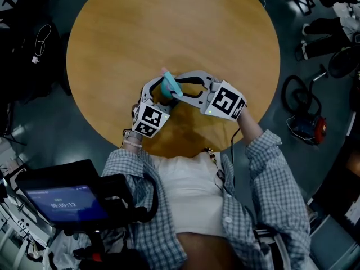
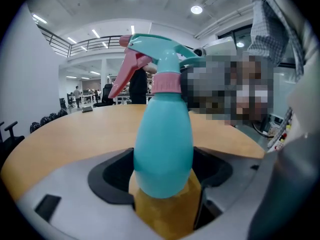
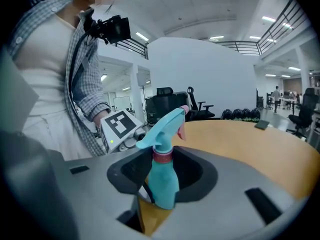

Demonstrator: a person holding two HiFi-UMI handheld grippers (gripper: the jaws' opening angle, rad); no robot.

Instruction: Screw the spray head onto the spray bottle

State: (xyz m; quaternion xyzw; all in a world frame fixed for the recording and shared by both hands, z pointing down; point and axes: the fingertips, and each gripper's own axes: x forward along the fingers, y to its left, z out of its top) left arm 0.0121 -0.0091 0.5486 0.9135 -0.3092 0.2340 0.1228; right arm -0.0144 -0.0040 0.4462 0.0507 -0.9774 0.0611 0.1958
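A teal spray bottle (image 1: pixel 170 86) hangs over the near part of a round wooden table (image 1: pixel 169 27), held between both grippers. Its teal spray head (image 2: pixel 150 49) with a pink trigger sits on the neck above a pink collar (image 2: pixel 165 82). My left gripper (image 1: pixel 162 95) is shut on the bottle's lower body (image 2: pixel 162 149). My right gripper (image 1: pixel 179 86) comes in from the right, and its jaws close round the neck at the collar (image 3: pixel 162 154). In the right gripper view the bottle (image 3: pixel 164 184) stands upright and the spray head (image 3: pixel 165 126) points right.
The person's torso and checked sleeves sit right behind the grippers. A dark screen unit (image 1: pixel 67 201) is at the lower left. On the floor to the right lie a red and black device (image 1: pixel 308 126) and cables. The left gripper's marker cube (image 3: pixel 120 125) shows behind the bottle.
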